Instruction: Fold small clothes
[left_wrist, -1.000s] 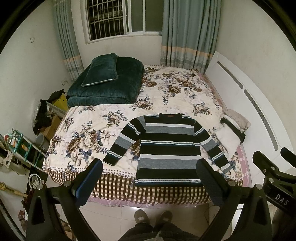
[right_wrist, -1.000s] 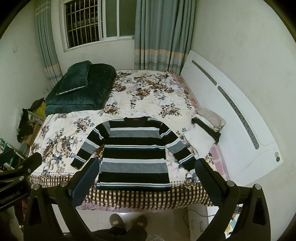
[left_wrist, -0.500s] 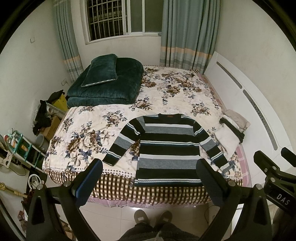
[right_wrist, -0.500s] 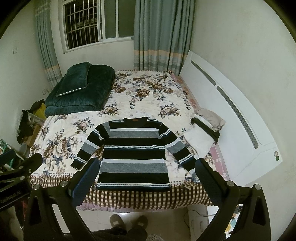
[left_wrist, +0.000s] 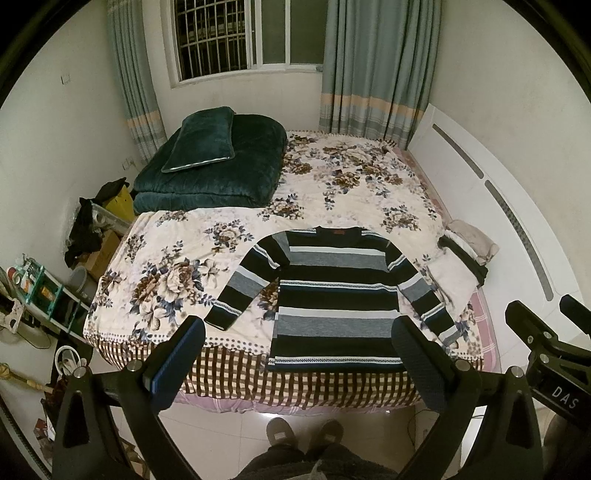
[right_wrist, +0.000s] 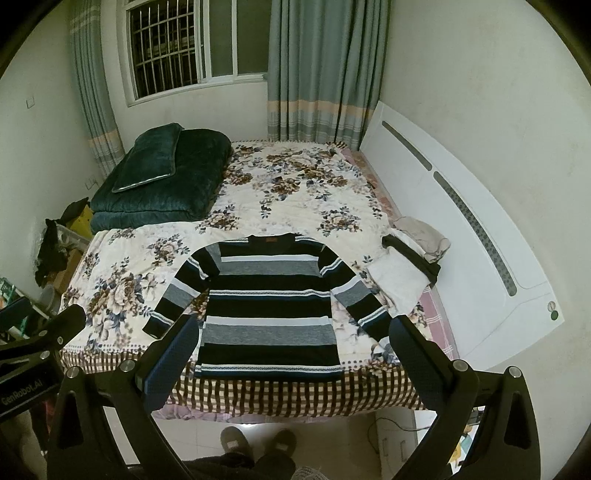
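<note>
Both claws are spread wide and carry nothing: your left gripper (left_wrist: 299, 354) and your right gripper (right_wrist: 291, 350) hang above the floor at the foot of the bed, short of the fabric. Just past them the striped sweater (left_wrist: 334, 295) lies flat, face up, on the floral bedsheet (left_wrist: 173, 266), hem at the near edge of the bed, collar away from you, both sleeves angled outward.

The fold looks not yet begun. Bring each claw down on its own side, pinch a sleeve near the cuff, and lay it across the chest before you double the body; grip knit only, not the sheet beneath.

On your right, a small pile of folded clothes (right_wrist: 413, 258) sits just beside the right sleeve, so lift that sleeve clear of it. Farther back, the dark green quilt (left_wrist: 210, 173) with its pillow is well apart.
</note>
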